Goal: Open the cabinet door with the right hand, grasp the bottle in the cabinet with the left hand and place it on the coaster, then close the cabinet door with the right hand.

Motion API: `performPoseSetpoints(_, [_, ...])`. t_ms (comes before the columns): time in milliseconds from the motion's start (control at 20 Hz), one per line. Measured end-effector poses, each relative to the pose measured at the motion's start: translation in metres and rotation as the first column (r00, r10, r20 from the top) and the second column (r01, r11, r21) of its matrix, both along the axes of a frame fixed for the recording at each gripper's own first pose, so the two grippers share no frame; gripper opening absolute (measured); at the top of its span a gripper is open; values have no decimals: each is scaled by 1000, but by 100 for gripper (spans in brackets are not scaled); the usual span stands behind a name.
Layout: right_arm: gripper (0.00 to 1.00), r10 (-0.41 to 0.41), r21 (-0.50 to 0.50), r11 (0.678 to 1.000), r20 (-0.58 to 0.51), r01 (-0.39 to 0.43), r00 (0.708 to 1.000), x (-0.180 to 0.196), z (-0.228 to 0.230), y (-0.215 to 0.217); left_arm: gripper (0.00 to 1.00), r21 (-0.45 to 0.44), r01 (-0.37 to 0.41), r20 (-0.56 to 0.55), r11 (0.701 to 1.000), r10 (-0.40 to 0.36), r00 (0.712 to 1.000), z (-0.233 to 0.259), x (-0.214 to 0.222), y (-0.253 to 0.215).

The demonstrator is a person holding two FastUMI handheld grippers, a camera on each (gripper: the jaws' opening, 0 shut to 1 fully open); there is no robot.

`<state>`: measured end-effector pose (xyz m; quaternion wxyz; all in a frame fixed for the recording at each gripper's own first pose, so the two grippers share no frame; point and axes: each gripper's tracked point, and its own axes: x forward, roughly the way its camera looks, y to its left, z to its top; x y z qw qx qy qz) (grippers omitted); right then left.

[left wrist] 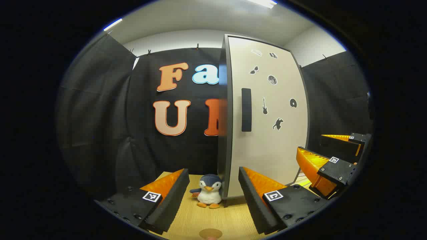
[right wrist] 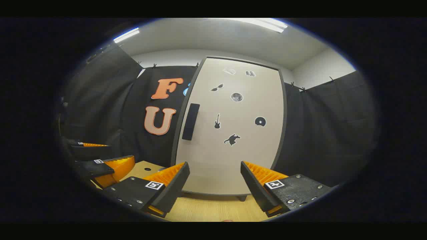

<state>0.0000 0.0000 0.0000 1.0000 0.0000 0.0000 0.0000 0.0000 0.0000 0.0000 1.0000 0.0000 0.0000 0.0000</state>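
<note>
Left gripper view: left gripper (left wrist: 211,195) wide open, empty, above pale wooden table (left wrist: 230,221); stuffed penguin toy (left wrist: 209,191) beside shut cream cabinet door with dark handle (left wrist: 263,133); round tan coaster (left wrist: 210,233) near bottom edge. Right gripper view: right gripper (right wrist: 215,186) wide open, empty, facing same door; bottle hidden.

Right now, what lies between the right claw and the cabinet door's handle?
Nothing. In the right gripper view the open right claw faces the shut door; bare door panel runs up to the handle.
</note>
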Motion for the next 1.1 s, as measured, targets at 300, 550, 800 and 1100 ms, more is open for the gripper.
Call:
performPoseSetpoints(300, [95, 2, -15, 1000, 9, -2, 1000, -4, 4, -11, 96, 3, -15, 7, 1000, 15, 1000, 5, 2, -3])
performPoseSetpoints(550, [95, 3, -5, 1000, 4, -3, 1000, -2, 0, -26, 99, 2, -42, 18, 999, 42, 999, 7, 5, -8])
performPoseSetpoints(800, [95, 28, -24, 999, 21, -27, 999, 5, 2, -30, 99, -1, -86, 17, 996, 86, 996, 9, 1, -9])
performPoseSetpoints(1100, [95, 103, -6, 995, 49, -103, 994, 33, 20, -9, 96, 13, -143, 30, 990, 143, 989, 15, -2, 1])
